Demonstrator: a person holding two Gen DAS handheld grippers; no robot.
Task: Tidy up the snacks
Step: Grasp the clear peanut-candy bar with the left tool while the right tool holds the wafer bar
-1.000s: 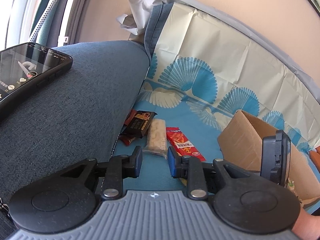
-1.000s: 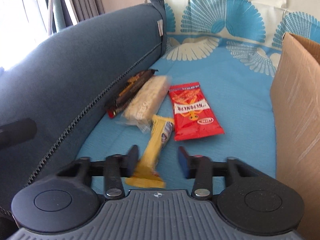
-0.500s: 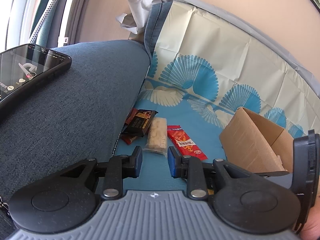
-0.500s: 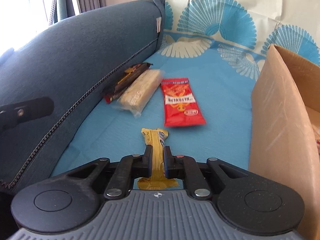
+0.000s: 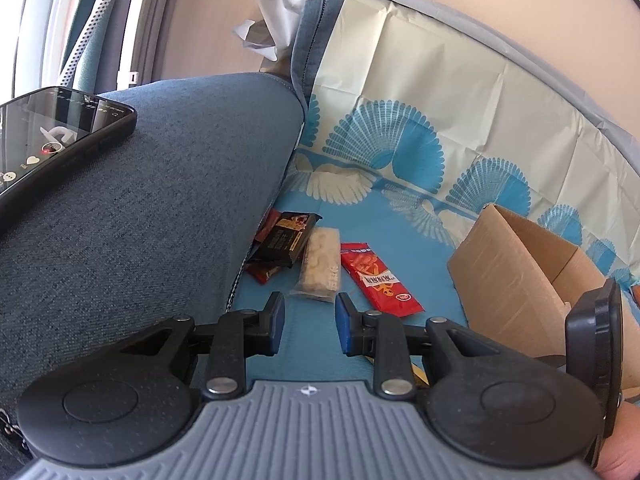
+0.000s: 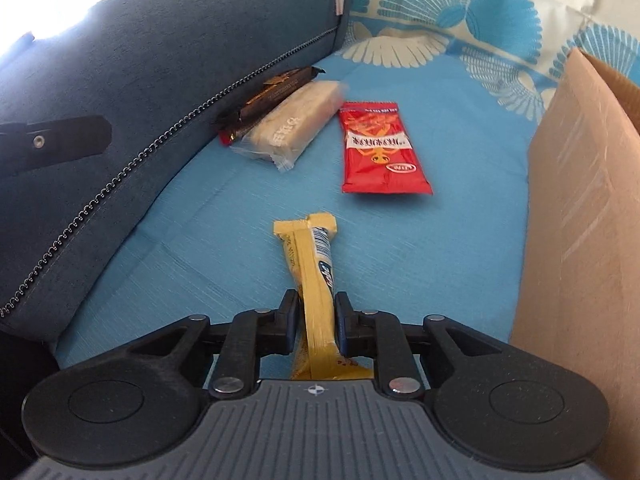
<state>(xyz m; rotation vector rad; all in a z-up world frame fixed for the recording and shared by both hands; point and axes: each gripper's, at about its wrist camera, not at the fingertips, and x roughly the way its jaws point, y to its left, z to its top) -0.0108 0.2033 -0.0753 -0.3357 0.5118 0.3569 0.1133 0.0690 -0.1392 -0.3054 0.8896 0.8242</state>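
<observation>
Blue patterned cloth [image 6: 420, 264] covers a sofa seat, with the dark armrest [image 6: 168, 60] along its left edge and a cardboard box [image 6: 580, 200] standing open at its right edge. On top of the armrest lies a phone [image 5: 52, 136].

Sorting looks only partly done. The right gripper [image 6: 316, 324] has its fingers pressed onto a yellow bar [image 6: 316, 280], pinched near one end, the rest of the wrapper sticking forward above the cloth at the near middle of the seat. It is not in the box yet; the box wall stands just to its right, so the likely next step is to carry it over that rim and let go.

Three or more snacks remain loose on the seat. A red packet [image 6: 380, 152] lies flat near the middle, apart from the others. A pale bar in clear wrap [image 6: 292, 124] lies just beside a dark chocolate bar [image 6: 276, 88], which is tucked against the armrest at the seat's left edge; in the left view another reddish wrapper [image 5: 266, 270] shows under the dark one.

The left gripper [image 5: 310, 322] hangs spread and empty above the near edge of the seat, pointed toward the pale bar. What the box already contains cannot be judged, as its inside is mostly hidden
</observation>
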